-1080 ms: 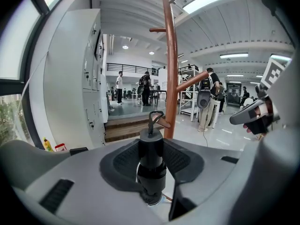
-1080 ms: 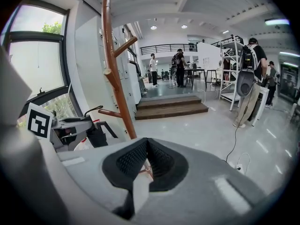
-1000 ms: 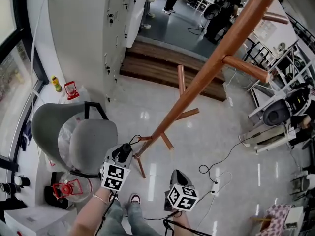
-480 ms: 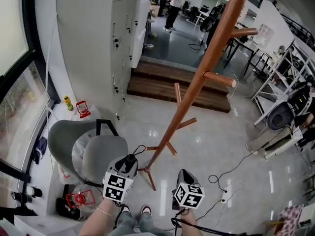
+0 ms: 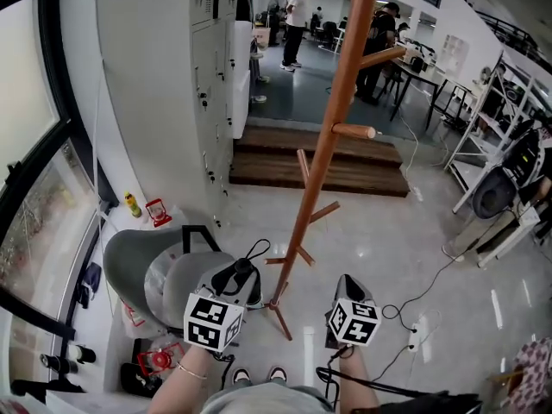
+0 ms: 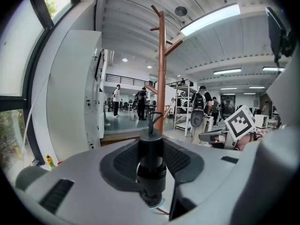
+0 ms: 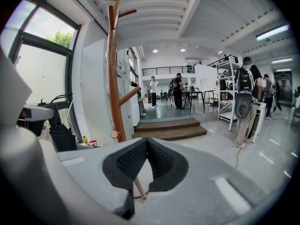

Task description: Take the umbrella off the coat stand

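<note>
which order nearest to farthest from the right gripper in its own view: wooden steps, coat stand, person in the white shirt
1. coat stand, close on the left
2. wooden steps, centre, past the stand
3. person in the white shirt, far back beyond the steps

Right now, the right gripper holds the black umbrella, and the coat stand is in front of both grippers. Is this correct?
No: the left gripper holds the black umbrella, as the left gripper view shows. The coat stand is in front of both grippers.
</note>
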### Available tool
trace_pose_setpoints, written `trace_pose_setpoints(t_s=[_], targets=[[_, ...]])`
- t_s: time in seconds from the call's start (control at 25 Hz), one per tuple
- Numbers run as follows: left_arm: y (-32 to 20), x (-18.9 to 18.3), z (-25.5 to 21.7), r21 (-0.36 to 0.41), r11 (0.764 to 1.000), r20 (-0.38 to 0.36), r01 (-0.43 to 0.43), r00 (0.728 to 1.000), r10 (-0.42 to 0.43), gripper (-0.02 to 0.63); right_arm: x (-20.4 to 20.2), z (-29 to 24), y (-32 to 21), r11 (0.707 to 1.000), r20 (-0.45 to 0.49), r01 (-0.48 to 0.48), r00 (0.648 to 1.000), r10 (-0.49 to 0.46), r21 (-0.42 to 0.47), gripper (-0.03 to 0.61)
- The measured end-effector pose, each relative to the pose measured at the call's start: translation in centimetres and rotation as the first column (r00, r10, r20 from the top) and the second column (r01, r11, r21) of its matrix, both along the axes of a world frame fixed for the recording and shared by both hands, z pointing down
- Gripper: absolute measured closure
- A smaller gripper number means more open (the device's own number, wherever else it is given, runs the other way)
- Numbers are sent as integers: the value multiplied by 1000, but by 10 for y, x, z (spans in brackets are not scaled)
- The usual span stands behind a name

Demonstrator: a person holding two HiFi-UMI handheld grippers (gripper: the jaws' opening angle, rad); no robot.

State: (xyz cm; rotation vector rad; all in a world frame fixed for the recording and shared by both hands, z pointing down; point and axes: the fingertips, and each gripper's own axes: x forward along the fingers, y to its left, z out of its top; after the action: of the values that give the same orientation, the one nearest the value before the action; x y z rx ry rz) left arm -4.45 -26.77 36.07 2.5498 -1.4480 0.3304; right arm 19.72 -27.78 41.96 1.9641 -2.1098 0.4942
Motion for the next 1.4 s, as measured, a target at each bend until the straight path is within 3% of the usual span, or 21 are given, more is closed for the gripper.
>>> trace_pose_setpoints(t_s=[0.4,0.72,0.92,1.4], targets=[[16,66,-5,22,988,-1,-155,988,155,472,51,-4,18,994,5,-104,995,104,43,574],[20,141,9,-4,948,-6,-319,948,319,472,113,4,60,967,0,-253,967,253,26,574],[25,192,10,-18,915,-22,-402,915,402,472,152,4,94,937,-4,-350,937,350,13,574],[33,278,14,-41,868,-4,-495,869,495,472,209,0,153,866,9,-500,866,500,6,574]])
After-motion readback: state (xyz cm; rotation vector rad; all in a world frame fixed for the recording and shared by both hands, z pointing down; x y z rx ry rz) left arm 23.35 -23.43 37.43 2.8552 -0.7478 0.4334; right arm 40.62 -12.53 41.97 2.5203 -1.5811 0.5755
